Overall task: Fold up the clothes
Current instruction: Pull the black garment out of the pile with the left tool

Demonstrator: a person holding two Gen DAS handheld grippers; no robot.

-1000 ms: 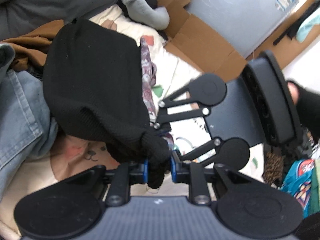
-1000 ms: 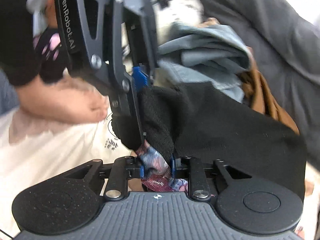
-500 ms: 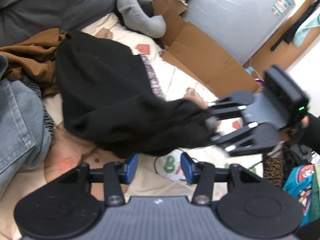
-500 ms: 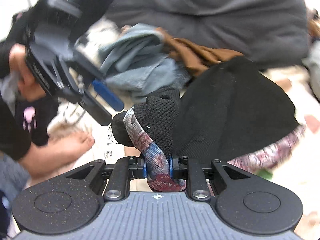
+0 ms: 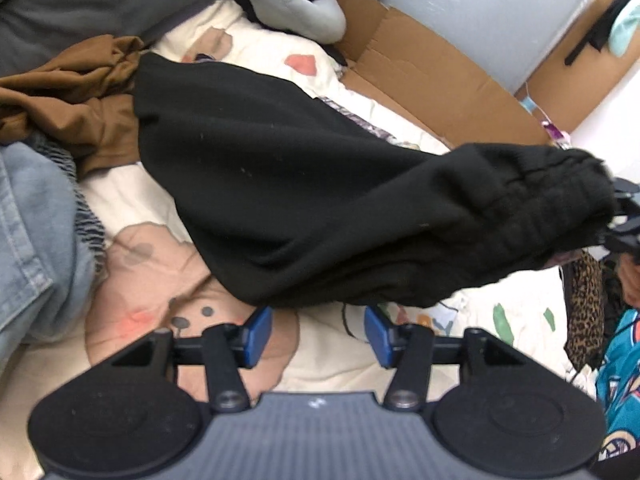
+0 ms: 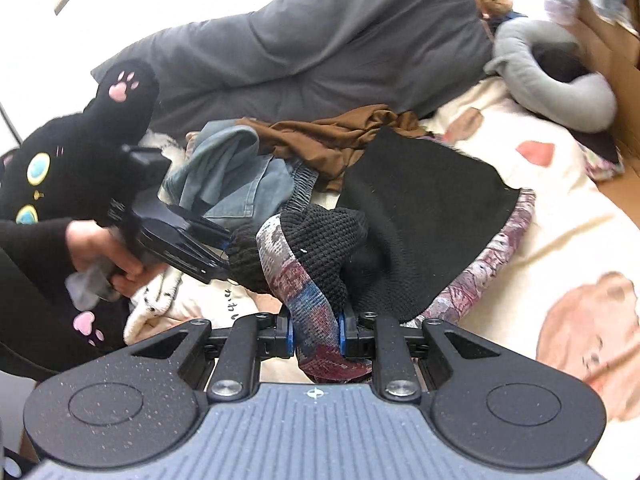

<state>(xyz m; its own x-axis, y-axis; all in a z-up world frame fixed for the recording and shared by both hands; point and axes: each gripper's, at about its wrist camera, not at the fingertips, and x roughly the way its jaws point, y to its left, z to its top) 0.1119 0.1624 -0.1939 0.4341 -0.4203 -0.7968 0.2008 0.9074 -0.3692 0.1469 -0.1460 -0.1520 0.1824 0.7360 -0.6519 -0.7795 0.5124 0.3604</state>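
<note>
A black knit garment (image 5: pixel 320 200) with a patterned maroon and blue lining (image 6: pixel 480 268) stretches across the cream printed bedspread (image 5: pixel 256 44). My right gripper (image 6: pixel 315 335) is shut on its bunched patterned edge (image 6: pixel 308 280) and holds it up. In the left wrist view, that held end (image 5: pixel 540 200) hangs at the right, with the right gripper mostly hidden behind it. My left gripper (image 5: pixel 318 334) is open and empty, just below the garment's lower edge. It also shows in the right wrist view (image 6: pixel 192 244), held in a hand beside the bunched end.
Blue jeans (image 5: pixel 32 248) and a brown garment (image 5: pixel 76 96) lie piled at the left. A grey duvet (image 6: pixel 320 40) and a grey neck pillow (image 6: pixel 560 80) lie behind. Cardboard (image 5: pixel 432 76) lines the bed's far side. A black cat plush (image 6: pixel 60 168) sits at the left.
My left gripper let go of the black garment, opened and drew back. My right gripper kept its hold and pulled the garment's end away, stretching it out.
</note>
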